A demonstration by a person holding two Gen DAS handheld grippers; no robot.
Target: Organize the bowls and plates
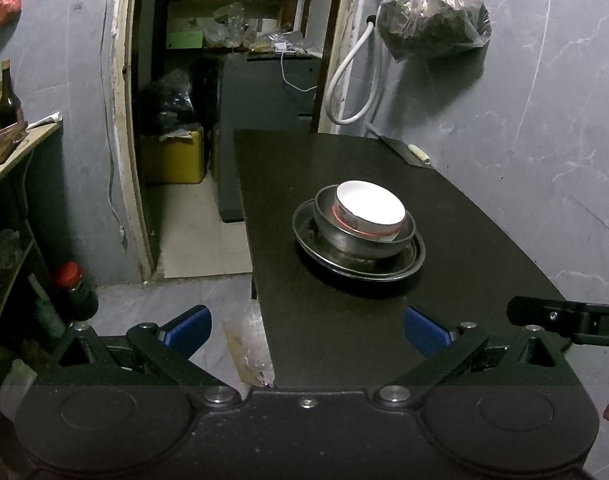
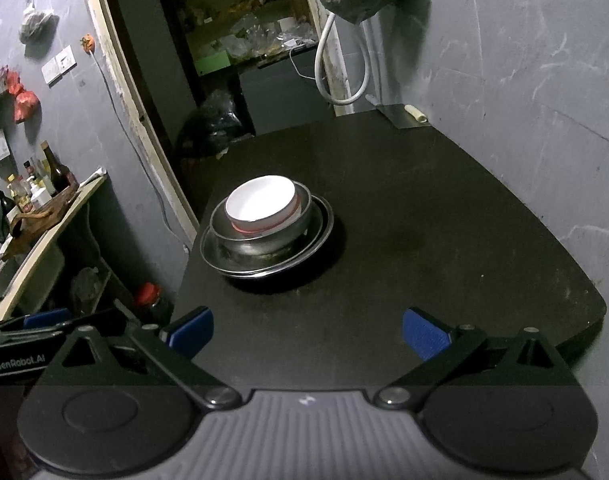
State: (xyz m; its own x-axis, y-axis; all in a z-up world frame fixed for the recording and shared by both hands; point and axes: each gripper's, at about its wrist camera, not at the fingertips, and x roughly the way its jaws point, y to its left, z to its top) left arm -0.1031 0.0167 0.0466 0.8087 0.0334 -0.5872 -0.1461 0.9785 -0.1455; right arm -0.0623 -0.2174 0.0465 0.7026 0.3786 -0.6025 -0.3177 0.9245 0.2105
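A white bowl (image 1: pixel 371 209) sits in a steel bowl (image 1: pixel 364 240) on what look like stacked steel plates (image 1: pixel 324 258); left gripper (image 1: pixel 306 330) and right gripper (image 2: pixel 307 332) hover near, jaws wide, empty.

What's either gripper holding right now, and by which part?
Nothing. The left gripper and right gripper both have their jaws wide open and bare, short of the stack: white bowl in a metal bowl on a metal plate.
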